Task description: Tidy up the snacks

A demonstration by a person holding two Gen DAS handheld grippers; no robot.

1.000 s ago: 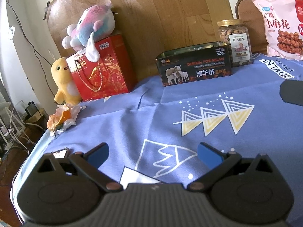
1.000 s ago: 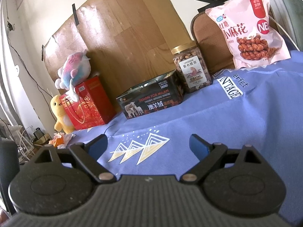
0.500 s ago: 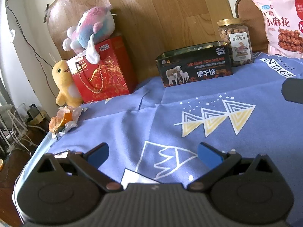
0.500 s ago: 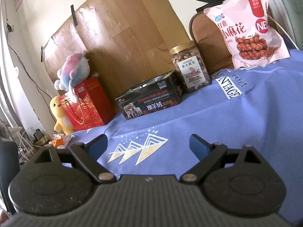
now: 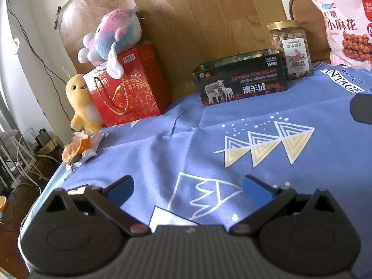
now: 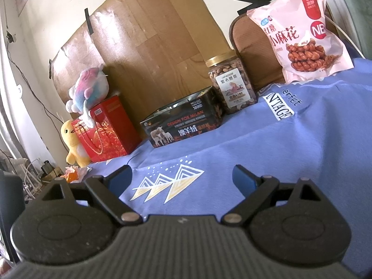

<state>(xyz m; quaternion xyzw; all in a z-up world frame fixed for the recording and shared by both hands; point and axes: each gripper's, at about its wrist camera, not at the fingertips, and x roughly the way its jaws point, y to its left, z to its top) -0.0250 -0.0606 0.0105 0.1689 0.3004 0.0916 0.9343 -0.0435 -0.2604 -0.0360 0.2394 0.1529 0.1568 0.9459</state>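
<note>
A pink bag of twisted snacks (image 6: 302, 34) leans upright at the back right; it also shows in the left wrist view (image 5: 348, 28). A clear jar of nuts (image 6: 232, 83) with a gold lid stands left of it, also in the left wrist view (image 5: 290, 48). A black open tin (image 6: 181, 123) sits left of the jar, also in the left wrist view (image 5: 241, 81). My left gripper (image 5: 188, 190) is open and empty above the blue cloth. My right gripper (image 6: 182, 181) is open and empty, well short of the snacks.
A red gift bag (image 5: 125, 88) with a plush toy (image 5: 111, 37) on top and a yellow plush duck (image 5: 81, 102) stand at the back left. Orange peel on paper (image 5: 81, 146) lies near the cloth's left edge (image 5: 53, 174). A wooden board (image 5: 197, 23) backs the table.
Both grippers have shifted slightly; the scene sits a little lower and closer in the left wrist view. Both stay open and nothing on the table has moved.
</note>
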